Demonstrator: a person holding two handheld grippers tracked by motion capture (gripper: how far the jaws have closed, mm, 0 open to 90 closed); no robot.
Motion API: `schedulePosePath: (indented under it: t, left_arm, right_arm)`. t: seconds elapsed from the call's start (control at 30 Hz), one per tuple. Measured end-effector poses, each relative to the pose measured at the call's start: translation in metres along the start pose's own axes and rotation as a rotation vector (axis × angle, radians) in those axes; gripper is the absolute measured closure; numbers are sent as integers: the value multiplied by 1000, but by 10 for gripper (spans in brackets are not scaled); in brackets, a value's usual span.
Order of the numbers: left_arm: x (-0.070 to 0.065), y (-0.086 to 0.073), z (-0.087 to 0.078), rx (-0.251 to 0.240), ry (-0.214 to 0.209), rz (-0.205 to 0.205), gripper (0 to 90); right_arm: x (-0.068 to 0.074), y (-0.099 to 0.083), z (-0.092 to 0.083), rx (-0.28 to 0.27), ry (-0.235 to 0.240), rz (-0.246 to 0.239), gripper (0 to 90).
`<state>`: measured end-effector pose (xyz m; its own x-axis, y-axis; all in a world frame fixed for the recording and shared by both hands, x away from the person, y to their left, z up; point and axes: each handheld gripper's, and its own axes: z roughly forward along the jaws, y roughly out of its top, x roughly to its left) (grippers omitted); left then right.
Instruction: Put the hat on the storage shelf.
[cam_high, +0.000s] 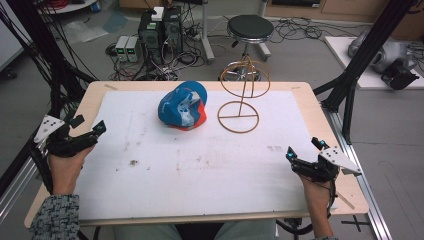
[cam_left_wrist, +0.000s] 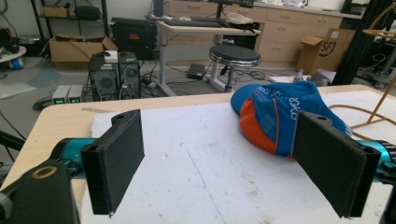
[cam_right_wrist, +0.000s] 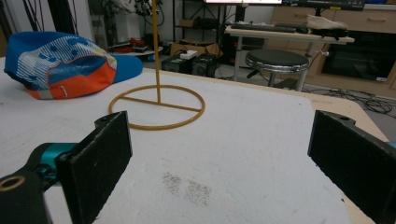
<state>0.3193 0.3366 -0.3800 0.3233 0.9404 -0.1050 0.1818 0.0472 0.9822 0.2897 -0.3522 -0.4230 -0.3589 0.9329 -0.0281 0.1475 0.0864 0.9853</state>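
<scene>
- The left gripper (cam_high: 86, 125) sits at about nine o'clock on the surface (cam_high: 200, 170), near its left edge. The person's left hand (cam_high: 65, 167) grips it from below, and the forearm, in a speckled knit sleeve (cam_high: 54, 217), comes up from the bottom corner.
- Its fingers (cam_left_wrist: 116, 163) stand wide apart with nothing between them, aimed toward one o'clock, at the cap.
- The right gripper (cam_high: 304, 150) rests at about four o'clock, close to the right edge. The right hand (cam_high: 315, 192) holds it with the wrist fairly straight, bare forearm running back to the bottom.
- Its fingers (cam_right_wrist: 95, 165) are also spread wide and empty, pointing up the surface toward eleven o'clock.
- The blue and orange cap (cam_high: 182, 106) lies crumpled at about twelve o'clock, toward the far side, well apart from both grippers.
- Just beside the cap, at one o'clock, stands a yellow wire stand (cam_high: 240, 97): a flat ring base, an upright rod, a looped top. Cap and stand look close but not touching.
</scene>
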Motion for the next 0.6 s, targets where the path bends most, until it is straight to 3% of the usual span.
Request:
schedulePosePath:
  t: [0.6]
  left_arm:
    - [-4,1,0,-2,-25,24,180]
  right_arm:
    - [2,0,1,7,4,-2,54]
